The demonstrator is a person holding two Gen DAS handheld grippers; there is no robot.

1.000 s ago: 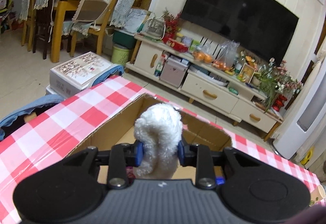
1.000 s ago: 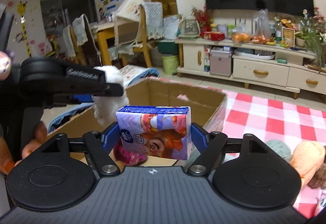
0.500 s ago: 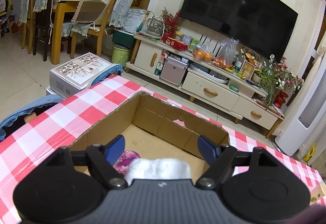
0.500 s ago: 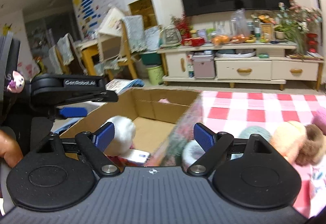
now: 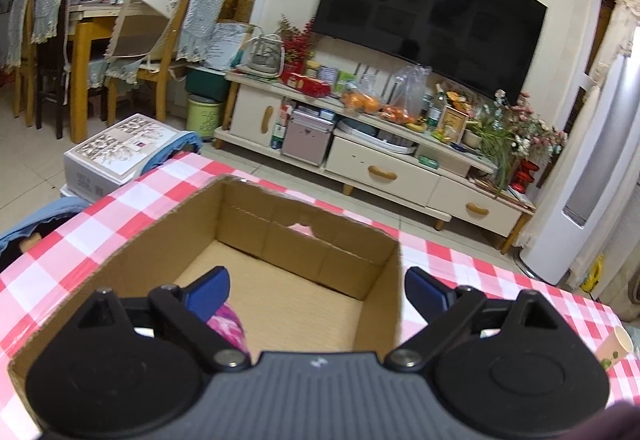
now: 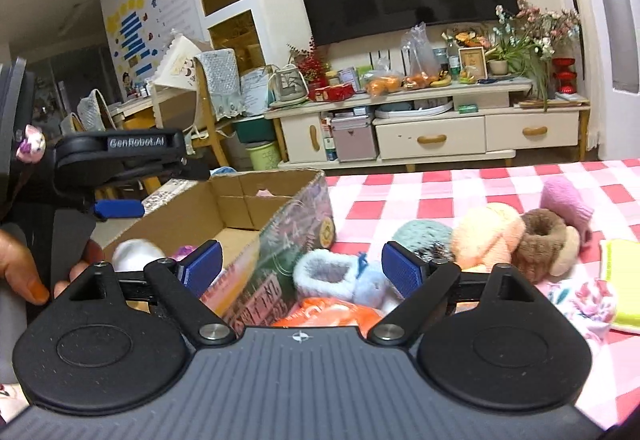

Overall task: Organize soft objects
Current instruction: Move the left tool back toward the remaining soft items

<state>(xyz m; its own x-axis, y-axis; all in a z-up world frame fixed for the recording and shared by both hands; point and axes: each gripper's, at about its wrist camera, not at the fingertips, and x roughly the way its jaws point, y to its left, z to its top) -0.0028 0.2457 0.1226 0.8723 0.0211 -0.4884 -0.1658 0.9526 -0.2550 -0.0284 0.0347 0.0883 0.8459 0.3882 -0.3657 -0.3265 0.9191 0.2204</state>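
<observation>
cardboard box (image 5: 280, 304) floor bare, soft toys (image 6: 488, 236) crowding tablecloth (image 6: 400, 192)

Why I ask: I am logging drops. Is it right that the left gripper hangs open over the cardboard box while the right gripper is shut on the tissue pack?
Not quite: the right gripper is open and empty, as the right wrist view shows. The left gripper does hang open over the cardboard box.

Both wrist views close over the shared cardboard box (image 5: 280, 304), television-ward

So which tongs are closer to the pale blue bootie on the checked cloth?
Right. The right tongs frame the pale blue bootie just ahead; the left tongs hang over the cardboard box, away from it.
</observation>
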